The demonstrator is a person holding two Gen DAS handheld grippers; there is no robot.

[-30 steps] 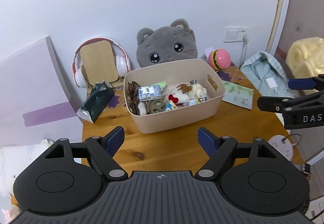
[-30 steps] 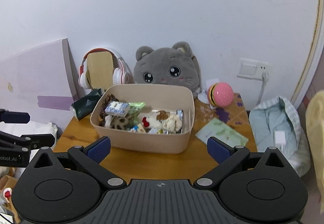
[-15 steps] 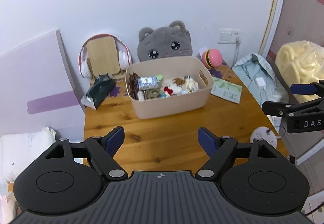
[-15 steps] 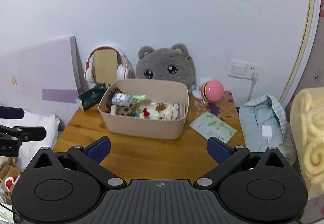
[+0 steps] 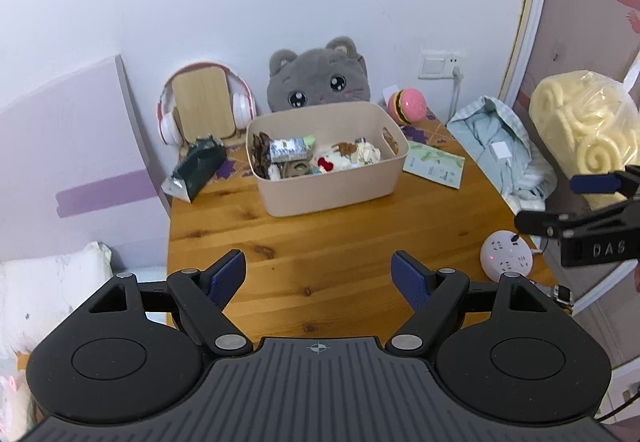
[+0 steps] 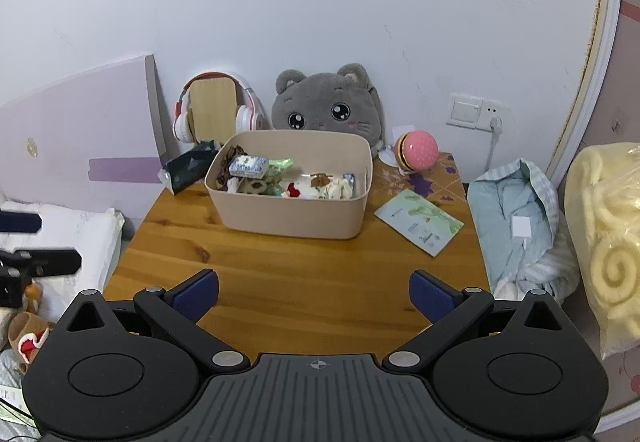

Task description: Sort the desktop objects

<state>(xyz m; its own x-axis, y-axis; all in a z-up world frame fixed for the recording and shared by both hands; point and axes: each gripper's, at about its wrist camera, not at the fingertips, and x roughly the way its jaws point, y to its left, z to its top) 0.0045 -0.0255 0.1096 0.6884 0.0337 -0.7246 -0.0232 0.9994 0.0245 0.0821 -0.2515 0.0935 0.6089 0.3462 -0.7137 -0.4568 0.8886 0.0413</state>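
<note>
Both grippers hang above the near edge of a wooden table (image 5: pixel 320 242), well back from everything on it. The left gripper (image 5: pixel 319 278) has its blue-padded fingers spread wide with nothing between them, and the right gripper (image 6: pixel 314 292) is spread just as wide and equally empty. In the left wrist view the right gripper shows at the far right edge, off the table's side, above a round white power strip (image 5: pixel 507 260).

A beige plastic bin (image 6: pixel 292 216) stands toward the back of the table and holds the sorted small items: a blue-and-white patterned packet (image 6: pixel 248 165) lies on top at its left end, a green wrapper (image 6: pixel 280 164) just beside it, and a small white plush toy with a red bow (image 6: pixel 298 190) near the middle. The remaining contents are a jumble too small to name.

Outside the bin, a dark green foil pouch (image 6: pixel 190 168) lies at the table's back left corner, near the bin's left wall. A green-printed leaflet (image 6: pixel 418 226) lies flat to the bin's right, apart from it. Behind the bin a grey cat plush (image 6: pixel 326 108) leans on the wall, with red-and-white headphones (image 6: pixel 218 110) on a wooden stand to its left and a pink burger-shaped ball (image 6: pixel 416 152) to its right. A pale blue garment (image 6: pixel 516 226) is heaped just past the table's right edge.
</note>
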